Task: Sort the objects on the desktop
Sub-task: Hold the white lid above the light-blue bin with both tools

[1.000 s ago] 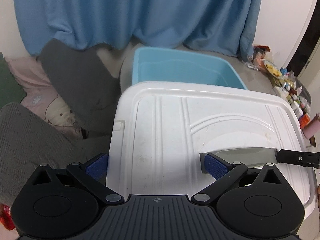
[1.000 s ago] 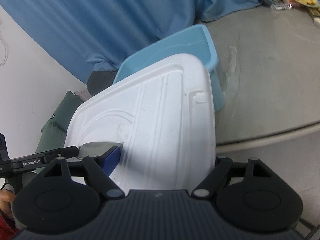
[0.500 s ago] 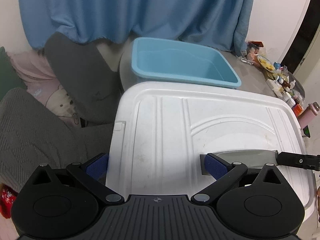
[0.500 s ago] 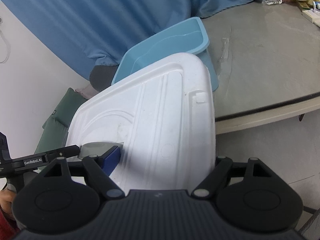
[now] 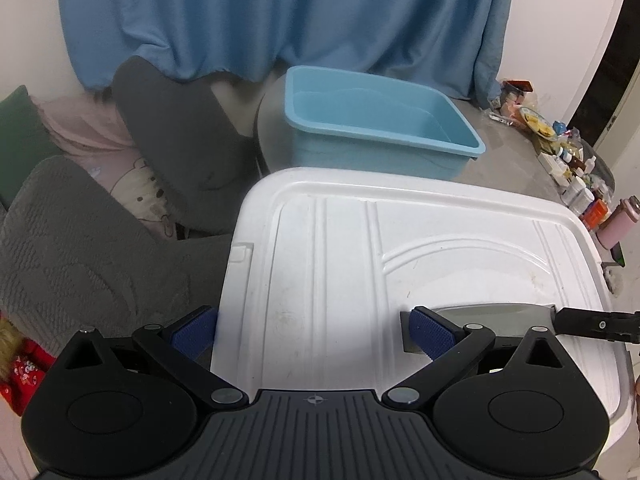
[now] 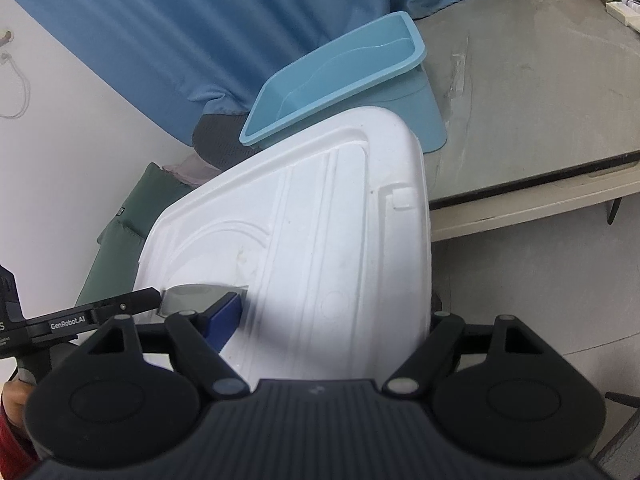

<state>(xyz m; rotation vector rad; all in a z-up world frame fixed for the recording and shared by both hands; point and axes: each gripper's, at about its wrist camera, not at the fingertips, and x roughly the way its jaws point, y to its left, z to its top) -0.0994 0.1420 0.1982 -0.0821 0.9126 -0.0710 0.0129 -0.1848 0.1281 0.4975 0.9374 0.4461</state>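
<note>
Blue curtain cloth (image 5: 280, 20) hangs behind a grey stone-look table top (image 6: 540, 100), and in front of that table the work goes on in the air.

The large white moulded plastic lid (image 5: 340, 260) fills the space straight ahead of both claws. Most of it juts past the table's near edge with nothing under it, so I judge that the two claws alone carry it. The left claw (image 5: 310, 328) straddles the lid's left side: its outer blue pad sits tucked at the rim, partly behind it, and its inner pad lies on the top face. That reads as a clamp across the lid's edge. The right claw (image 6: 334, 314) mirrors this, with its inner pad on top and its outer finger hidden behind the right rim, closed on the lid as well. One hold on each side keeps so broad a sheet from swinging or twisting.

Just beside each inner pad a flat grey metal blade on a black bar (image 5: 488, 314) rests on the lid – probably part of the other tool, though I cannot tell for sure.

Beyond the lid's far edge, ahead of the claws, stands an empty light-blue rectangular plastic tub (image 5: 360, 156) on the table – likely the lid's partner. Grey knitted cushions (image 5: 80, 240) lie off to the left claw's left; small bottles (image 5: 576, 184) crowd the table far to its right.
</note>
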